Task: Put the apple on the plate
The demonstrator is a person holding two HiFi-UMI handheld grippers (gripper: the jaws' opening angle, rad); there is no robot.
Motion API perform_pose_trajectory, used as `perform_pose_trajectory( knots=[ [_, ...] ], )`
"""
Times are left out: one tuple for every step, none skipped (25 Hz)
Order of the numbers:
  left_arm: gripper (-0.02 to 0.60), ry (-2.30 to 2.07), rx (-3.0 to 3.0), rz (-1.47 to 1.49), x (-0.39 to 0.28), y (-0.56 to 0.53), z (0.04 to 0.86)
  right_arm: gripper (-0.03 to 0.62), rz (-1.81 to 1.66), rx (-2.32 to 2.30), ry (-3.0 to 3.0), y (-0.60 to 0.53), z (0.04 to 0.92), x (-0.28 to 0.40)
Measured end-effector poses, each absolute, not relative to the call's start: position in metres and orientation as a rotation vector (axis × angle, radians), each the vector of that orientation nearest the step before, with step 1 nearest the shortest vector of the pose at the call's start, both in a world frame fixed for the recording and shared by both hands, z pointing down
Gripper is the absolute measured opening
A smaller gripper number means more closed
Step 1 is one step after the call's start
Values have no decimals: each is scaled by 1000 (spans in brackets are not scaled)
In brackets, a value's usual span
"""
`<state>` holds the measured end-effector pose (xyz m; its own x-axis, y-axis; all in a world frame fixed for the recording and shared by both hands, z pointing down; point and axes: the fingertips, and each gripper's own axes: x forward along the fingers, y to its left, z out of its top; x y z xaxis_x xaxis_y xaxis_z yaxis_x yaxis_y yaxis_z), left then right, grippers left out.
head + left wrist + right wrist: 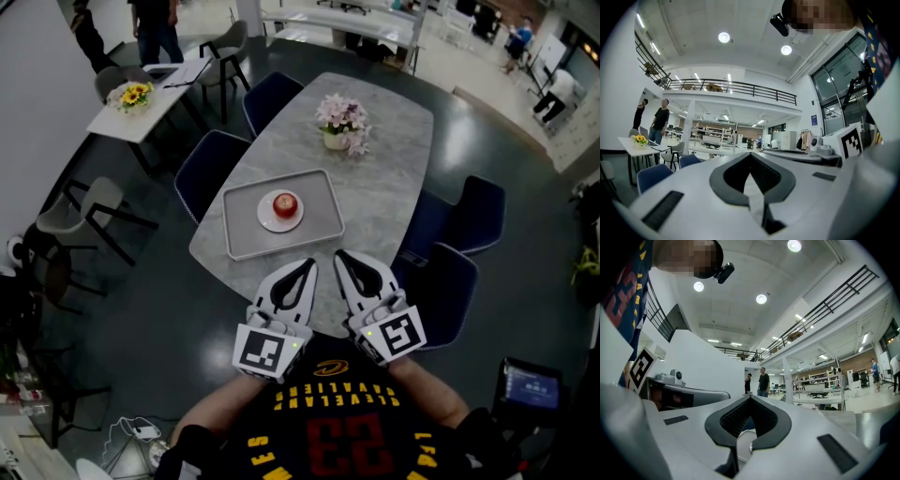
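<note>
Left tool [307,266] [751,157]: it is clenched, the two jaws are pressed together at the tips, and nothing is held between them. It is kept over the near edge of the bench, at 6 o'clock from the tray.
Right tool [342,255] [750,397]: it is also clenched and empty, with the jaws met at the tips. It is placed just beside the left tool, at its 3 o'clock side, but the two are not touching.
Apple [285,203]: a red apple is seen lying on the plate, near its middle, at 12 o'clock from the left tool and well apart from both tools.
Plate [266,221]: a small white plate is set inside the tray, about in its centre.
Tray [240,236]: a grey rectangular tray is laid on the near half of the bench.
Bench [398,159]: a grey marble-like top is seen, with blue chairs [211,169] around it.
Flower pot [343,120]: pink flowers are stood at 1 o'clock from the tray, apart from it.
</note>
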<state>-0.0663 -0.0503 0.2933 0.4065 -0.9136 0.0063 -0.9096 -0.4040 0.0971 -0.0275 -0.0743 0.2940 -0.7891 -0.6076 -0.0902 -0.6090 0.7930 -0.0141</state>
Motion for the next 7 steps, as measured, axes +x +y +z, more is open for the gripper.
perform_pose_trajectory(
  knots=[
    [1,-1663,2559,-65,-66,-50,294,6,20,-981,2889,-74,295,-27],
    [2,-1663,2558,-62,-66,-50,295,6,15,-981,2890,-74,296,-27],
    [1,-1666,2557,-61,-66,-51,296,6,11,-982,2895,-75,297,-27],
    [2,-1670,2558,-61,-66,-52,296,6,8,-982,2902,-77,297,-28],
    [2,-1673,2558,-62,-66,-53,297,6,4,-981,2908,-78,297,-28],
    [1,-1675,2558,-63,-66,-54,297,6,1,-978,2912,-80,297,-28],
    [0,-1677,2557,-63,-66,-55,298,6,-1,-975,2915,-81,297,-29]
  ],
)
